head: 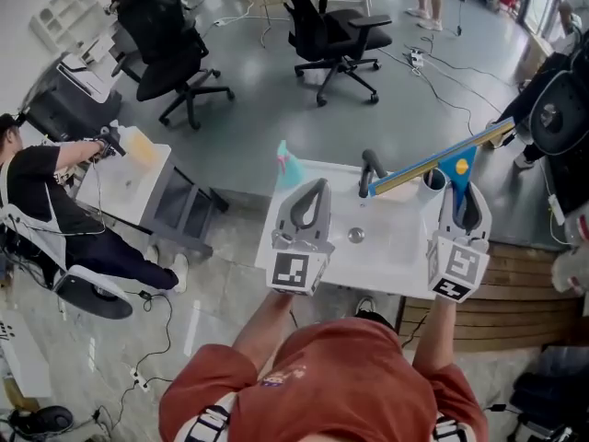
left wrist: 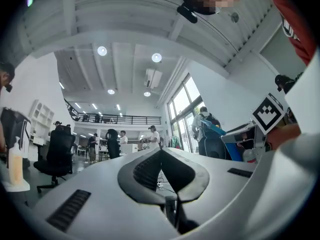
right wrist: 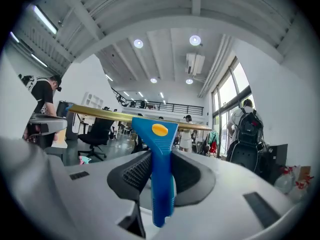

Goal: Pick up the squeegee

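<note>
Above the white sink (head: 396, 247), your right gripper (head: 463, 199) clamps the blue squeegee (head: 440, 160) by its handle, blade crosswise; your left gripper (head: 313, 201) is closed on nothing.

Left tongs (head: 317, 188) seemingly closed, empty; right tongs (head: 462, 193) clamped on squeegee (right wrist: 159, 134); both roughly level.

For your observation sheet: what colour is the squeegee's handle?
The squeegee handle is blue with a yellow spot, clearest in the right gripper view.
</note>
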`<state>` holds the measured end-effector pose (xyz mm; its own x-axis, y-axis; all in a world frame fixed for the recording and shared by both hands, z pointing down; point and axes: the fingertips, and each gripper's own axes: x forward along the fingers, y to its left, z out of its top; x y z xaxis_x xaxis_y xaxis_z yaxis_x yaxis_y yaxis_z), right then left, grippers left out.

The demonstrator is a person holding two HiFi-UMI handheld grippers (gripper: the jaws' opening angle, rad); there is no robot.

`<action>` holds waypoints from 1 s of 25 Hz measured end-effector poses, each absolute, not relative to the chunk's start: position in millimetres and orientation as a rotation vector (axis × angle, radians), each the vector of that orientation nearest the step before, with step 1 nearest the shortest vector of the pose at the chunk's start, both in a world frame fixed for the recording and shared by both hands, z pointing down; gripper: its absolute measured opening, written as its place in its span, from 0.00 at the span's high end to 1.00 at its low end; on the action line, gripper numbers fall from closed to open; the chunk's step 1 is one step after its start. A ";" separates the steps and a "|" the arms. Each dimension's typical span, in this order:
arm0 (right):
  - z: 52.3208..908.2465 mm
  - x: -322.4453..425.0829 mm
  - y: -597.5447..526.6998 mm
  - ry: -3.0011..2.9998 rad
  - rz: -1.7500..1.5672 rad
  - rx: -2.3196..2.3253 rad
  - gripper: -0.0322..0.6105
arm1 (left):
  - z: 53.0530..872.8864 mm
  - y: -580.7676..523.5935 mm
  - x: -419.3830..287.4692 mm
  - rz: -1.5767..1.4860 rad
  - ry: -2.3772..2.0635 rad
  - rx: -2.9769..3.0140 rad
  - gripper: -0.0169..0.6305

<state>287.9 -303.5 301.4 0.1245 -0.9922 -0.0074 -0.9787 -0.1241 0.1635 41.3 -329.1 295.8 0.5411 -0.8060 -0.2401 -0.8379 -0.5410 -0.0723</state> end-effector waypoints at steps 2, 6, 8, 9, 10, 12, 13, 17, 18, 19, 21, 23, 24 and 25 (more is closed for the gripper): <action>292.0 288.4 -299.6 -2.001 -0.210 2.281 0.76 | 290.2 -328.7 38.6 0.275 1.399 -2.587 0.95; 278.6 285.0 -294.5 -2.031 -0.291 2.319 0.75 | 280.4 -327.4 30.0 0.307 1.402 -2.553 0.95; 274.4 283.2 -292.7 -2.028 -0.350 2.348 0.76 | 278.7 -327.9 25.1 0.319 1.405 -2.530 0.95; 272.8 282.4 -291.8 -2.028 -0.377 2.361 0.76 | 278.8 -328.6 23.0 0.322 1.408 -2.522 0.95; 271.2 281.5 -291.0 -2.031 -0.401 2.371 0.76 | 278.8 -329.5 21.2 0.324 1.413 -2.515 0.95; 268.5 279.8 -290.5 -2.037 -0.429 2.380 0.76 | 277.9 -331.2 18.4 0.326 1.427 -2.505 0.95; 268.1 279.2 -291.4 -2.039 -0.432 2.378 0.76 | 277.5 -332.1 17.6 0.327 1.434 -2.503 0.95; 270.0 276.9 -295.4 -2.051 -0.413 2.361 0.76 | 279.0 -333.5 16.5 0.317 1.445 -2.505 0.95; 270.6 276.3 -295.8 -2.055 -0.409 2.355 0.76 | 279.4 -333.3 16.4 0.314 1.447 -2.506 0.95; 271.3 275.8 -296.1 -2.058 -0.407 2.348 0.76 | 279.3 -333.0 16.5 0.315 1.449 -2.506 0.95; 273.0 275.7 -296.1 -2.061 -0.404 2.334 0.76 | 278.9 -332.3 17.9 0.316 1.448 -2.507 0.95; 274.0 277.1 -295.9 -2.055 -0.409 2.332 0.76 | 278.8 -332.0 20.3 0.310 1.447 -2.509 0.95; 274.4 277.9 -296.2 -2.053 -0.411 2.332 0.76 | 278.8 -332.2 21.3 0.306 1.449 -2.510 0.95; 274.7 278.8 -296.7 -2.054 -0.410 2.332 0.75 | 278.7 -332.6 22.1 0.305 1.452 -2.510 0.95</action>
<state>278.8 -296.7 274.7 0.1073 -0.9759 -0.1902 -0.9740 -0.1416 0.1768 22.1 -332.6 278.7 0.4890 -0.8231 -0.2889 -0.8698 -0.4851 -0.0899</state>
